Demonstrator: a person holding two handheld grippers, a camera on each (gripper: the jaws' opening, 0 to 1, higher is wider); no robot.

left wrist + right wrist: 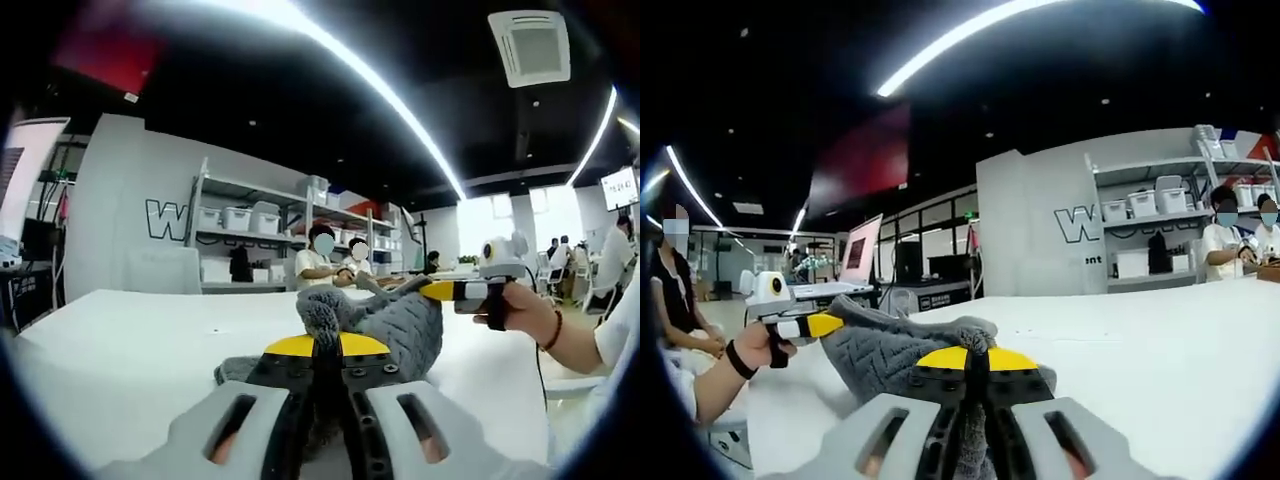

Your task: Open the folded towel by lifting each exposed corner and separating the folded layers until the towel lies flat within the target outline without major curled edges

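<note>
Bright ceiling light strips glare over a dim ceiling; fisheye bending warps the edges.

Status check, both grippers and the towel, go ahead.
Left gripper shut on grey towel. Right gripper shut on another corner. Towel bunched above white table, not flat yet. Nothing in the way.

I look across a white table toward shelving stacked with storage bins; light strips cross the black ceiling, upper frame.
</note>
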